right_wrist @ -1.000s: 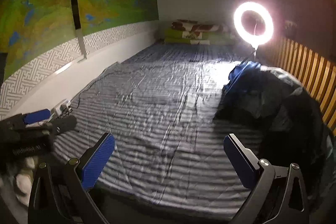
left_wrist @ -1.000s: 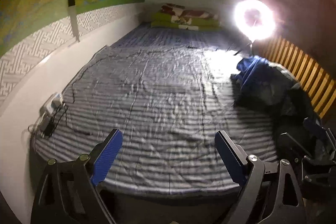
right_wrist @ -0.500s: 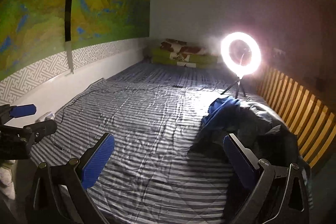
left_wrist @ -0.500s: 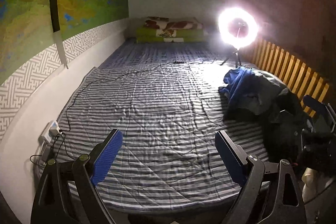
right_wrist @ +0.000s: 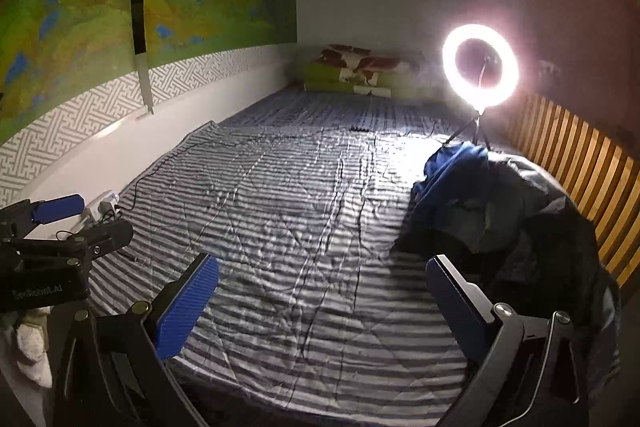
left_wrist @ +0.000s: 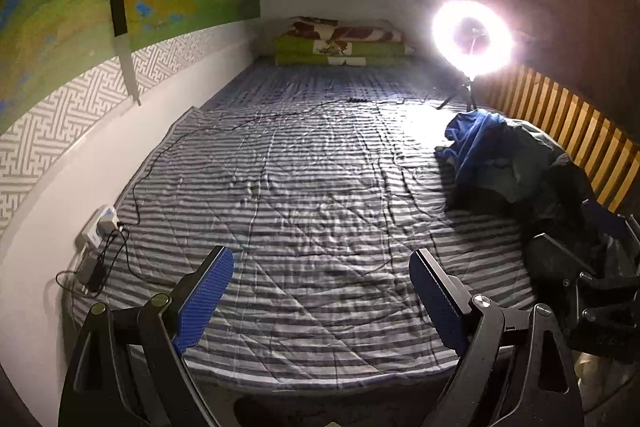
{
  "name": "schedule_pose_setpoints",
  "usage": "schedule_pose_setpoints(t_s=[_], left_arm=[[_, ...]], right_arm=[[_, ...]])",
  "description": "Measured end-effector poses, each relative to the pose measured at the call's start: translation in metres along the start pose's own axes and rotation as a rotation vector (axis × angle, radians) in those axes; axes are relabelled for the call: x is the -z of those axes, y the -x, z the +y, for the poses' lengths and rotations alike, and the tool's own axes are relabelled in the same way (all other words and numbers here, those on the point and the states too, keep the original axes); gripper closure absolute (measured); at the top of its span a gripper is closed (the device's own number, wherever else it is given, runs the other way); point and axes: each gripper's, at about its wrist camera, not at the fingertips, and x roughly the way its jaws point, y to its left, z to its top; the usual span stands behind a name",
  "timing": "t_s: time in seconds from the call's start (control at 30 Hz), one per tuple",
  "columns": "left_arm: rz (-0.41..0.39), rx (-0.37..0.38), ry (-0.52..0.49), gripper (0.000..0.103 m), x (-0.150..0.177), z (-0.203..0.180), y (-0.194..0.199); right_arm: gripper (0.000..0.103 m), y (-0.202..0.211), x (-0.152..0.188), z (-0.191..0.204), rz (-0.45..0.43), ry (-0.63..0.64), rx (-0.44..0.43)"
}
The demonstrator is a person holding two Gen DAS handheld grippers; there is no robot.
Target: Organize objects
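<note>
A heap of dark and blue clothes (left_wrist: 508, 163) (right_wrist: 492, 203) lies on the right side of a striped grey bed cover (left_wrist: 312, 195) (right_wrist: 304, 211), against the wooden slats. My left gripper (left_wrist: 322, 287) hangs open over the near end of the bed with nothing between its blue pads. My right gripper (right_wrist: 322, 291) is open too, empty, with the clothes just beyond its right finger. Each gripper shows at the edge of the other's view: the right one (left_wrist: 600, 275) at the far right, the left one (right_wrist: 68, 223) at the far left.
A lit ring light on a small tripod (left_wrist: 472, 39) (right_wrist: 480, 67) stands at the far right of the bed. Folded green bedding (left_wrist: 340, 43) (right_wrist: 360, 75) lies against the far wall. A power strip with cables (left_wrist: 96, 231) sits at the left edge, one cable crossing the cover. Wooden slats (right_wrist: 572, 163) line the right side.
Both cameras tilted up and swayed over the second, so more of the far wall and ring light shows now. Both grippers stayed open; nothing on the bed moved.
</note>
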Motion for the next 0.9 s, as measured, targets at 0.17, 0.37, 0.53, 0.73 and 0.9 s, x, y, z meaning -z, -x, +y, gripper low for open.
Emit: schedule_pose_setpoints(t_s=[0.17, 0.37, 0.53, 0.73, 0.9], left_arm=[[0.004, -0.061, 0.004, 0.011, 0.015, 0.004, -0.006], [0.023, -0.069, 0.029, 0.011, 0.029, 0.007, -0.017], [0.027, -0.055, 0.01, 0.011, 0.03, 0.002, -0.024], [0.038, -0.061, 0.028, 0.011, 0.031, 0.007, -0.031], [0.036, -0.076, 0.04, 0.011, 0.031, 0.011, -0.033]], right_arm=[[0.001, -0.005, 0.011, 0.004, 0.023, -0.01, 0.0], [0.001, -0.008, 0.019, 0.008, 0.044, -0.01, 0.014], [0.001, -0.017, 0.02, 0.007, 0.058, -0.032, 0.029], [0.001, -0.026, 0.024, 0.017, 0.084, -0.036, 0.007], [0.001, -0.027, 0.022, 0.025, 0.077, -0.02, 0.001]])
